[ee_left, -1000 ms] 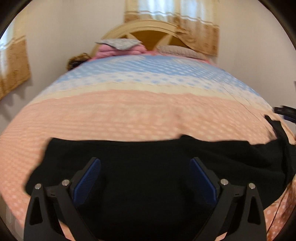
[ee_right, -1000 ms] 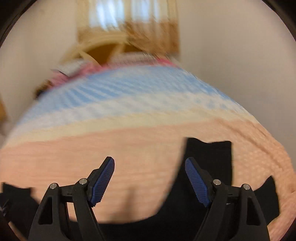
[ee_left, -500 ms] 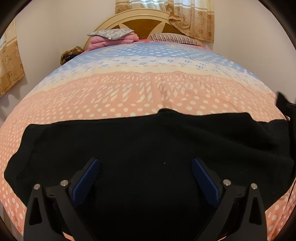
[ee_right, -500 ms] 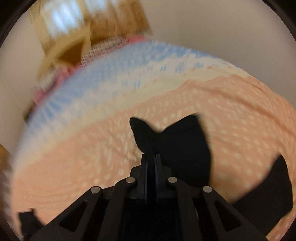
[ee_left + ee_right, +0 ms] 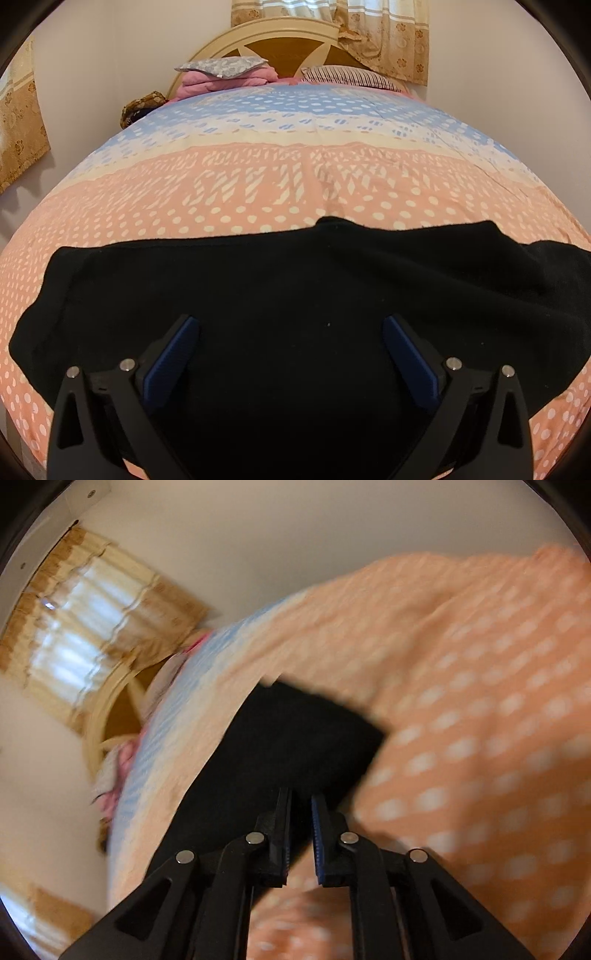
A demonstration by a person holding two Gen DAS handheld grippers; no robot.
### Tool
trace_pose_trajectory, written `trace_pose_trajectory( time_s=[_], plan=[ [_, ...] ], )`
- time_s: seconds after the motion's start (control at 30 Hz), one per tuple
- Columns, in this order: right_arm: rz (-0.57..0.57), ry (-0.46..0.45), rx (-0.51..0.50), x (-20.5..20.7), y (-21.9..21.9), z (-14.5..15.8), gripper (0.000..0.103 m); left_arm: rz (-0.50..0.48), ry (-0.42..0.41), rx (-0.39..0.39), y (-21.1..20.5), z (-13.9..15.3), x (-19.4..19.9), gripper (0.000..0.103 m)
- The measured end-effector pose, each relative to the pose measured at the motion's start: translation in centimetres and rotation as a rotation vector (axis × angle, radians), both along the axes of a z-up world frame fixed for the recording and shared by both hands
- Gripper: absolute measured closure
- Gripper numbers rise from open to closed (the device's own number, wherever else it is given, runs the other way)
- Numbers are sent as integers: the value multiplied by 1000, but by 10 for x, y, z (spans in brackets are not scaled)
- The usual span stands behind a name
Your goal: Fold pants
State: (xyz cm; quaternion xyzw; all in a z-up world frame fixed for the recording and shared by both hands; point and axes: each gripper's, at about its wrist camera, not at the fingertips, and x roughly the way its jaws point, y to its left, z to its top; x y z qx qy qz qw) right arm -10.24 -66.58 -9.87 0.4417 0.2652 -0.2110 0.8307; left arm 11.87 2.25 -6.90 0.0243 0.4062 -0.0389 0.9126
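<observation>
Desk: Bedspread (image 5: 295, 177) fills the frame, pink and blue with white dots. Where are the pants?

Photographer: Black pants (image 5: 295, 288) lie spread flat across the foot of the bed, the end farthest from the headboard (image 5: 280, 40), running side to side. One end trails off toward the right edge.

Desk: And the tongs?

Photographer: The left gripper (image 5: 291, 325) hangs over the middle of the cloth, at the foot end, jaws wide apart and grasping nothing. The right gripper (image 5: 300, 797) is tilted hard, its jaws drawn to a narrow slit against a flap of the same black cloth. The right wrist view is blurred, so whether that flap is pinched cannot be told.

Desk: How will the cloth handle?

Photographer: Soft, light and limp, by the look of it. It should drape and sag from any single hold, and drag on the bedspread rather than slide. Best hold, I judge, is a hem or waistband corner, one per gripper, so the fold lifts evenly toward the headboard.
</observation>
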Motion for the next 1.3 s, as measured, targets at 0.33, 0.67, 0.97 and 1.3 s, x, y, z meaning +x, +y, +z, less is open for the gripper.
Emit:
trace_pose_trajectory(
  time_s=[0.33, 0.67, 0.97, 1.3],
  plan=[
    [18, 38, -196, -10, -19, 53, 59, -236, -153, 112, -61, 38, -37, 1],
    [310, 229, -445, 105, -12, 34, 55, -450, -124, 58, -139, 37, -58, 1],
    [253, 283, -588, 94, -14, 39, 96, -528, -56, 93, -162, 18, -64, 1],
    [164, 120, -309, 64, -61, 36, 95, -527, -96, 50, -154, 30, -71, 0]
  ],
)
